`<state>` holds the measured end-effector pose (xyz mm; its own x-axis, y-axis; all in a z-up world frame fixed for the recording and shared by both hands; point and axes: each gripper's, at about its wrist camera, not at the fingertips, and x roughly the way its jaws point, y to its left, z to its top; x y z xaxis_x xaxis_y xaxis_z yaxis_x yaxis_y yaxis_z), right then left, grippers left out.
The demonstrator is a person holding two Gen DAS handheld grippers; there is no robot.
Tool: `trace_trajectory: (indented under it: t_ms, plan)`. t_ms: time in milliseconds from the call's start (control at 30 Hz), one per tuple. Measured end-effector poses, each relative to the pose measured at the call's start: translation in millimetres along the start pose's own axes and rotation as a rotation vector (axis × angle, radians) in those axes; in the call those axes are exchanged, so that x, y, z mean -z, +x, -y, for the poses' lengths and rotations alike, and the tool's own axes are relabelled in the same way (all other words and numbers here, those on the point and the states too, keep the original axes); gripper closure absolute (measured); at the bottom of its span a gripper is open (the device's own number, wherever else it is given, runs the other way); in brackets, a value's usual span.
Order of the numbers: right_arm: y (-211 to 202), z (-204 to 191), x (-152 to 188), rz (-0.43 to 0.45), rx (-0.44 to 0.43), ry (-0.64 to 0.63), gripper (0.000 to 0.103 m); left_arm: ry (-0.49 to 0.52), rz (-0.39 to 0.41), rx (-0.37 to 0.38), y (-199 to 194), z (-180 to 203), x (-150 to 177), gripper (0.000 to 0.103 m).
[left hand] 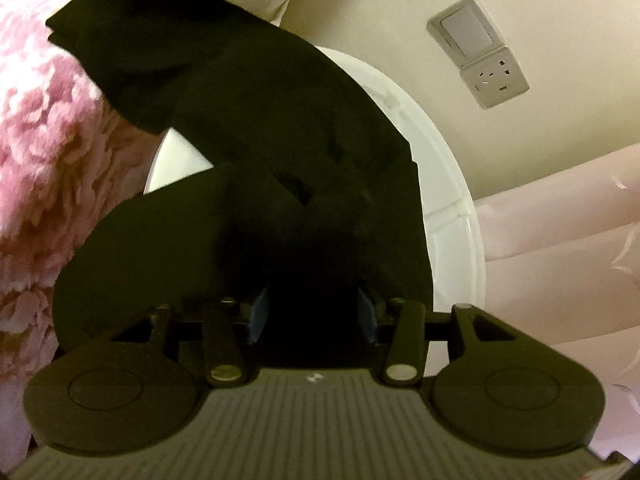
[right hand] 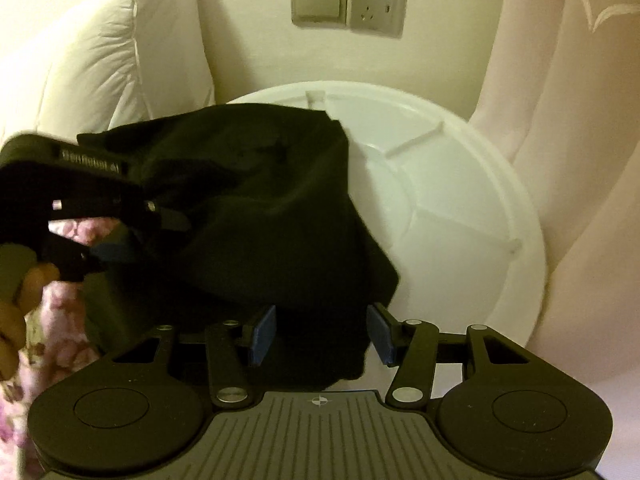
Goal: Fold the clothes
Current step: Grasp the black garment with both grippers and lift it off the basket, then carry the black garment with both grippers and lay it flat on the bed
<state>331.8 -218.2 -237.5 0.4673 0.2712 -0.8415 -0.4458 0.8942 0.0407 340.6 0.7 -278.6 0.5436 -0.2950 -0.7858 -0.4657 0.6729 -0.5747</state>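
Observation:
A black garment hangs bunched over a round white table. In the left wrist view my left gripper has its blue pads set apart with the black cloth filling the gap between them. In the right wrist view the garment drapes over the white table. My right gripper has its blue pads apart with a fold of the black cloth hanging between them. The left gripper shows at the left, its blue pad against the cloth.
A pink floral blanket lies to the left. A white pillow leans on the wall behind. A wall switch and socket sit above the table. A pale pink curtain hangs on the right.

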Motion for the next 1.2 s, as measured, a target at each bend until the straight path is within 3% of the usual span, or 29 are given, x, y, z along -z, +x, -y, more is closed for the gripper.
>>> trace_trajectory:
  t_ms: [167, 200, 233, 267, 300, 433, 633, 800, 967, 1200]
  plan:
    - [30.9, 1.1, 2.1, -0.05, -0.079, 0.021, 0.05, -0.084, -0.026, 0.008, 17.6, -14.2, -3.1, 0.06]
    - [33.1, 1.6, 2.1, -0.052, -0.086, 0.033, 0.051, -0.084, -0.022, 0.018, 17.4, -14.6, -2.9, 0.066]
    - [33.9, 2.3, 2.2, -0.048, -0.093, 0.05, 0.051, -0.053, -0.014, 0.023, 13.8, -12.2, -1.9, 0.08]
    - [33.1, 3.2, 2.1, -0.045, -0.101, 0.061, 0.064, -0.021, -0.005, 0.028, 9.9, -9.6, -0.7, 0.084]
    - [28.8, 3.5, 1.3, -0.037, -0.111, 0.065, 0.07, 0.012, 0.003, 0.033, 6.0, -6.9, 0.4, 0.088]
    - [-0.1, -0.2, -8.3, 0.03, -0.146, 0.063, 0.083, 0.054, 0.076, 0.056, -30.4, -0.5, 4.1, 0.094]
    - [-67.9, -27.1, -44.0, 0.208, -0.248, 0.021, 0.088, 0.115, 0.262, 0.107, -137.9, 5.4, 13.3, 0.095]
    - [-129.1, -69.5, -76.5, 0.362, -0.398, -0.062, 0.089, 0.136, 0.516, 0.1, -254.4, 0.2, 23.4, 0.095]
    - [-191.1, -136.2, -98.3, 0.511, -0.61, -0.162, 0.09, 0.103, 0.798, 0.064, -382.5, -24.7, 43.0, 0.095]
    - [-294.4, -261.9, -94.7, 0.669, -0.969, -0.304, 0.09, 0.068, 1.123, -0.075, -569.2, -59.2, 117.5, 0.095]
